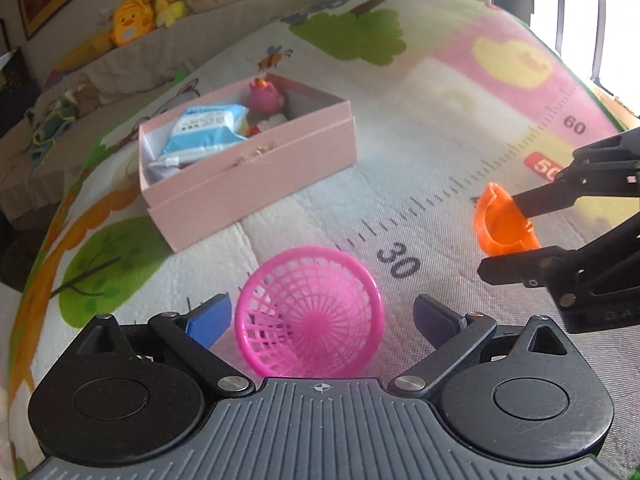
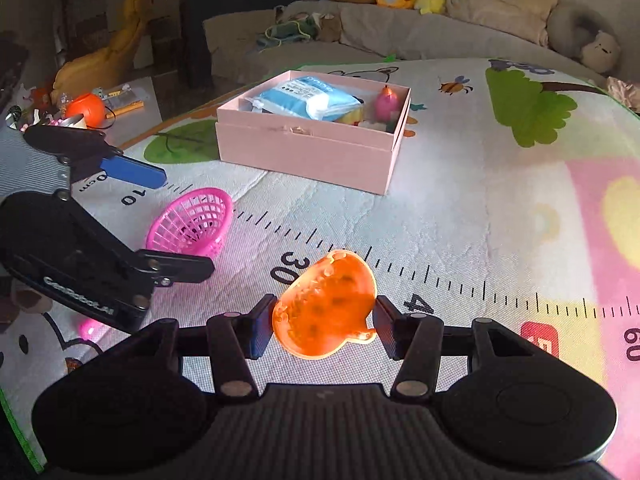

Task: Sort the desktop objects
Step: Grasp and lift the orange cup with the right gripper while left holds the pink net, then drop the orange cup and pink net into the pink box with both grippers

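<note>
Closest to our left gripper (image 1: 320,318) sits the pink basket (image 1: 310,312), tipped on its side with its mouth toward the lens, and our blue fingers (image 1: 210,320) stand spread on either flank without touching it, so we judge we are lining up a grasp, not holding. Largest of all is the play mat (image 1: 420,152) under everything, its printed ruler running between the toys. Next in size comes the pink box (image 1: 256,172), open-topped and well apart from both grippers; it already holds a blue wipes packet (image 1: 208,128) and a pink toy (image 1: 265,96), which suggests it is where we collect things. Smaller is the orange cup (image 2: 326,304), lying on the mat by the 30 and 40 marks. Our right gripper (image 2: 325,326) brackets it, fingers close at both sides; we cannot tell whether they grip it yet.
</note>
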`<state>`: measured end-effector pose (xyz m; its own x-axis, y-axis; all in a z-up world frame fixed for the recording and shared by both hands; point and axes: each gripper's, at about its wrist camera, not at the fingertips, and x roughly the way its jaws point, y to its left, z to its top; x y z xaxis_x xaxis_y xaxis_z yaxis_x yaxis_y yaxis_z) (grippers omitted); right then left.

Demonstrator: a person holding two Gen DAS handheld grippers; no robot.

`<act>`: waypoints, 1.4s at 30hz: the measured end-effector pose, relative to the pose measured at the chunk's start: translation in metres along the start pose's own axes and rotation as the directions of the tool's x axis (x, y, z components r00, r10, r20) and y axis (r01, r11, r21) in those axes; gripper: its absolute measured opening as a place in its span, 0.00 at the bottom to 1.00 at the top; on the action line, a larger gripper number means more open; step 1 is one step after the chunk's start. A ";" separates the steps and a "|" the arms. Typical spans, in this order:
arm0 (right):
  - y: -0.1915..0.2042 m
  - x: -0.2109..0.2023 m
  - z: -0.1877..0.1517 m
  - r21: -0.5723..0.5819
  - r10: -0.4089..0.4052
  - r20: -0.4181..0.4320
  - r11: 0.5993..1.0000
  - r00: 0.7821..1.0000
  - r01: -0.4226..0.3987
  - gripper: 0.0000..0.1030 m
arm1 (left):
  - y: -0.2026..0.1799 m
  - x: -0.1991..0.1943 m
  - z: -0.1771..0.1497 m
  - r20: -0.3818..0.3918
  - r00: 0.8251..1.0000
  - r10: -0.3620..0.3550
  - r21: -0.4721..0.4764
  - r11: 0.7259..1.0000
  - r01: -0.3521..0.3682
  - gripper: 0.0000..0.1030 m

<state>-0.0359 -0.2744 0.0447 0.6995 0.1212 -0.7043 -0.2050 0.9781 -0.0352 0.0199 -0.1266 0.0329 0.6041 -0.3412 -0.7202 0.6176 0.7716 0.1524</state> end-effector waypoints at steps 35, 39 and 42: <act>-0.067 -0.021 0.167 0.095 -0.158 0.167 0.985 0.973 0.143 0.51 | 0.110 0.050 0.219 0.249 0.968 -0.036 -0.273 0.956 0.106 0.94; -0.071 0.016 0.181 0.092 -0.157 0.136 0.985 0.978 0.146 0.51 | 0.145 0.046 0.188 0.247 0.969 0.000 -0.330 0.940 0.084 0.96; -0.072 0.041 0.192 0.105 -0.129 0.128 0.988 0.983 0.116 0.51 | 0.164 0.028 0.149 0.256 0.964 0.069 -0.323 0.946 0.018 0.97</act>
<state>0.1392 -0.3070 0.1548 0.8017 0.0148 -0.5976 -0.0494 0.9979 -0.0416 0.2131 -0.0898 0.1390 0.7538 -0.4134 -0.5108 0.4325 0.8973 -0.0879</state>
